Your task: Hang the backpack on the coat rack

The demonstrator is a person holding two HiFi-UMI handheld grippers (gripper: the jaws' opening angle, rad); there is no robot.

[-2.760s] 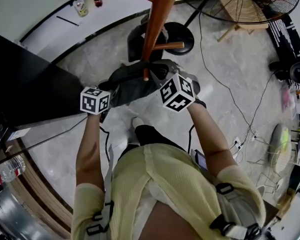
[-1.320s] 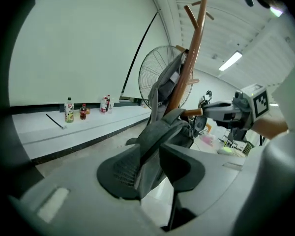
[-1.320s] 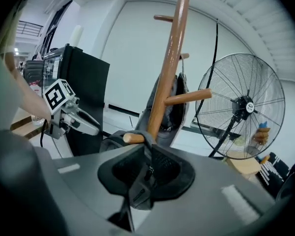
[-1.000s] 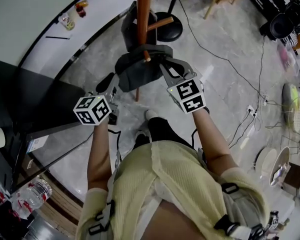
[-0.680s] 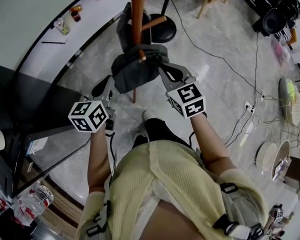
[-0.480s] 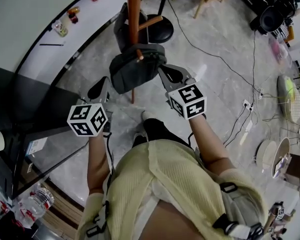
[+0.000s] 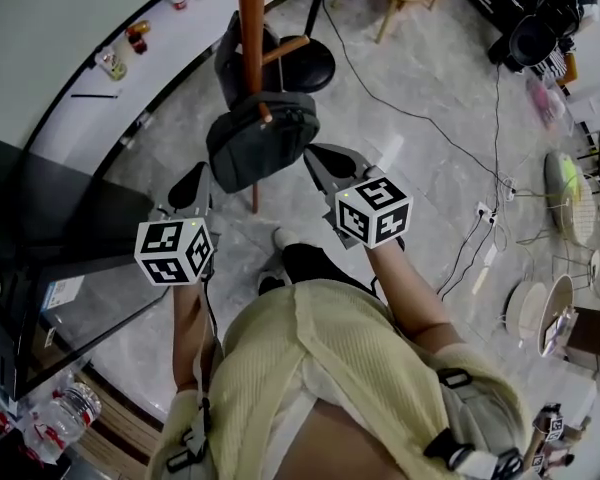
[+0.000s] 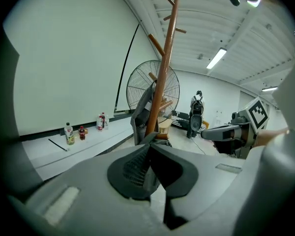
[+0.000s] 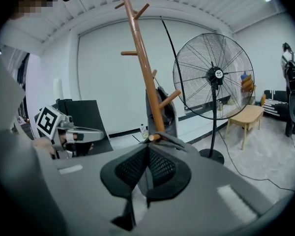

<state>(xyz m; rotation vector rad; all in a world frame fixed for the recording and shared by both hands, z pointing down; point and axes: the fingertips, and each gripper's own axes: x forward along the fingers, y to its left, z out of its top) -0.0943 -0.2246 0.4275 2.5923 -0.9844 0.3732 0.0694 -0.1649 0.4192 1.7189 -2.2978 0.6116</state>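
Matt cloth backpack (image 7: pixel 258 140), smooth wooden coat rack (image 7: pixel 250 18)

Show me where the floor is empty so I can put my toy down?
Bare floor lies between the coat rack with its backpack and the black cable, and between the rack and the black table. Crowded: the right edge, with dishes and a power strip.
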